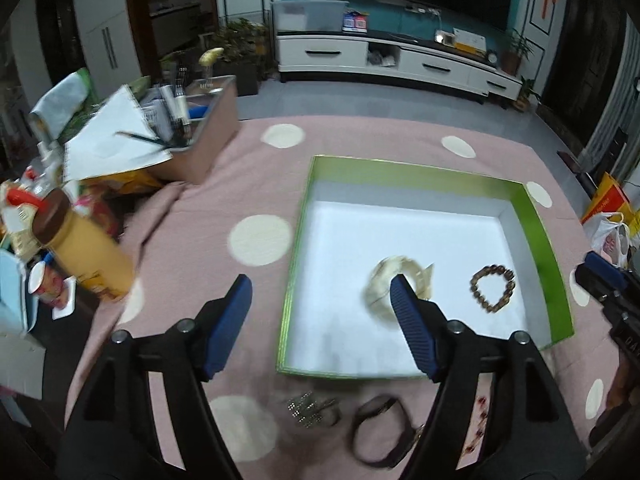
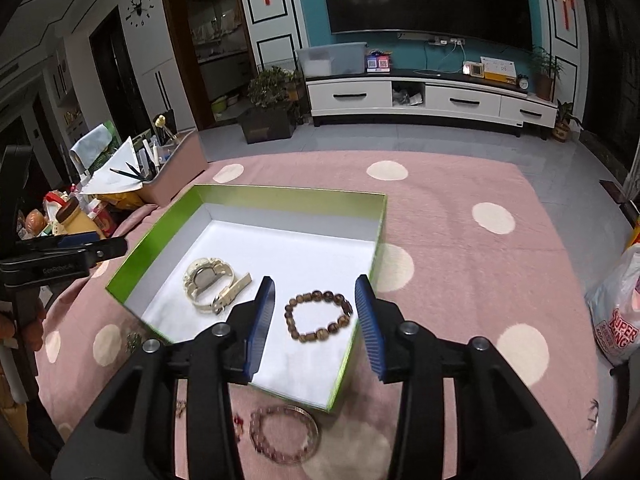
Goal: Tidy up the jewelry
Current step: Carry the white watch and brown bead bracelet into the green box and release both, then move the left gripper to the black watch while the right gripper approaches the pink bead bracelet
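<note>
Pink dotted cloth (image 2: 460, 248) under a green-walled box (image 2: 256, 196). Inside the box, white watch (image 2: 208, 280) left, brown bead bracelet (image 2: 318, 316) right, apart. On the cloth near the box, pale bead bracelet (image 2: 282, 434) and dark band (image 1: 380, 432). Left gripper (image 1: 320, 292) and right gripper (image 2: 316, 292) hovering, jaws released, grasping nothing.

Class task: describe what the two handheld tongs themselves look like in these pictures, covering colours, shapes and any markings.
Both the left tongs and the right tongs share one design: black angular plastic arms with round silver bolt heads at the joints, ending in flat blue pads with fine ribbing. Pale lettering, too small to read, runs along one side. No cables or sleeves show.
</note>
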A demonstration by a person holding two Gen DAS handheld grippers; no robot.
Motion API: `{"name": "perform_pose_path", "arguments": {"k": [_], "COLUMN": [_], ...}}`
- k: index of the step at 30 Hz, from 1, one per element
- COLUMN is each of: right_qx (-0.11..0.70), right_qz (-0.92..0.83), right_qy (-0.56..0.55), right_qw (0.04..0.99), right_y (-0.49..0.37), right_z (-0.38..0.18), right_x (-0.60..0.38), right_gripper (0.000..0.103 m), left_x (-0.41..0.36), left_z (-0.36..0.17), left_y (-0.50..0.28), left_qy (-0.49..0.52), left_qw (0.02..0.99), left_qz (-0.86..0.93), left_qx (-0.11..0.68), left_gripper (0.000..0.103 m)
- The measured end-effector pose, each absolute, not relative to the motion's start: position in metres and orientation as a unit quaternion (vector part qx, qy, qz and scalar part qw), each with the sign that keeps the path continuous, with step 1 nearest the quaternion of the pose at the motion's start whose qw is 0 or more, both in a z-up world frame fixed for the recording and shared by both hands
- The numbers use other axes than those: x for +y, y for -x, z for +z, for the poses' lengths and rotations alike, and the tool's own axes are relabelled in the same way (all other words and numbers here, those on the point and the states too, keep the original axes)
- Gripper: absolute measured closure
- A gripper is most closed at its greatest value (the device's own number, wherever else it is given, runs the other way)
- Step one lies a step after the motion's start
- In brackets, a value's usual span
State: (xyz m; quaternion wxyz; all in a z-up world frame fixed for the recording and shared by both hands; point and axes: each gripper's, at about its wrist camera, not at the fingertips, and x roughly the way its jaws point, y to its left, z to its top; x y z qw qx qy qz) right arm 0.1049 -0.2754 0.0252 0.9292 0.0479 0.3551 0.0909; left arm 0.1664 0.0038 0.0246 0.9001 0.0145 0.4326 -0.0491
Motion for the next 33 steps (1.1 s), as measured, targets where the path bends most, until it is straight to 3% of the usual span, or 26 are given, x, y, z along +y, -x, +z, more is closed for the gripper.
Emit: {"name": "perform_pose_path", "arguments": {"k": [20, 29, 33], "right_qx": [0.404, 0.446, 0.446], "right_qz": [0.081, 0.089, 0.094], "right_qy": [-0.066, -0.072, -0.074], "right_qw": [0.909, 0.888, 0.887], "right_y": [-0.019, -0.012, -0.013], "right_z": [-0.004, -0.042, -0.048], "right_x": [-0.286, -0.276, -0.273], "right_gripper": [0.061, 0.061, 0.067], "left_x": [0.062, 0.056, 0.049], "left_z": [-0.030, -0.055, -0.059], "left_y": [-0.065, -0.042, -0.039], "left_qy": [0.035, 0.064, 0.075], "left_qw": [0.884, 0.871, 0.867], "left_qz": [-0.006, -0.049, -0.073], "left_qx": [0.467, 0.484, 0.487], "left_gripper": [0.031, 0.043, 0.053]}}
